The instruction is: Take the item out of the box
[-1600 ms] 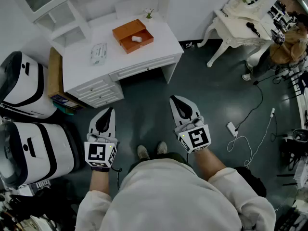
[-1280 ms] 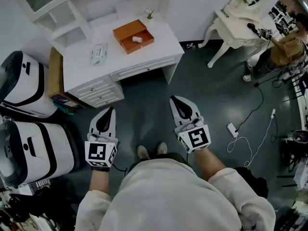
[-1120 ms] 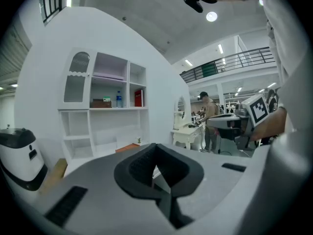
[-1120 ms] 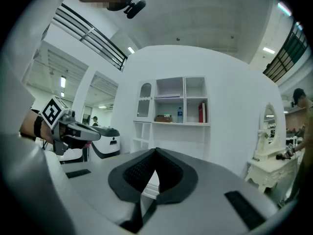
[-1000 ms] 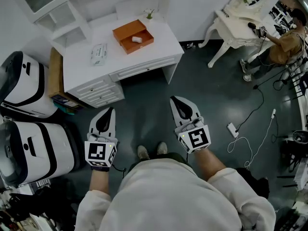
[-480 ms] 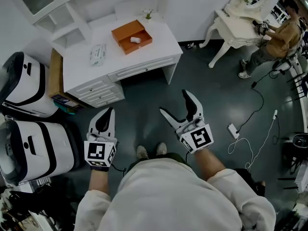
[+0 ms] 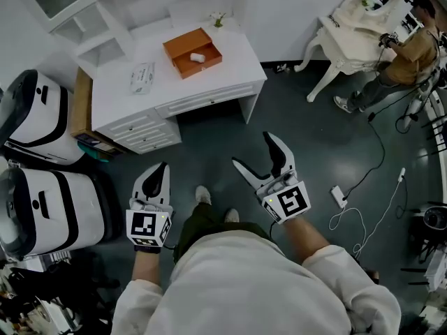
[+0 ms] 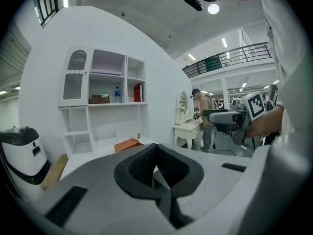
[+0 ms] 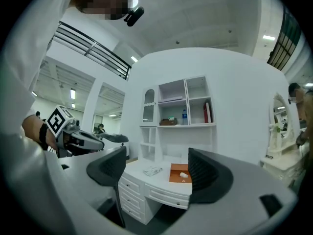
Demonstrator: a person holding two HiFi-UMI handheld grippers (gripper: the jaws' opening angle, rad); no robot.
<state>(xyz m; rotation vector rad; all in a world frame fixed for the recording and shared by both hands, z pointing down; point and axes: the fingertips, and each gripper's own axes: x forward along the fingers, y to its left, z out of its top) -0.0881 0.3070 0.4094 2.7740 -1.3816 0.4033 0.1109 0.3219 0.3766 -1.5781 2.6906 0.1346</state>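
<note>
The white item (image 7: 198, 57) in the orange box (image 7: 183, 45) is too small to tell which way it points. Your right gripper (image 7: 255, 151) is spread wide, holding nothing; your left gripper (image 7: 161, 167) is pinched closed.

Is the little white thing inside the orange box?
Yes, the small white item lies in the tray of the open orange box on the white desk.

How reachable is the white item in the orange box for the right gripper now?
Probably not yet: the right gripper, jaws open and empty, is short of the desk. The white item lies uncovered in the orange box.
</note>
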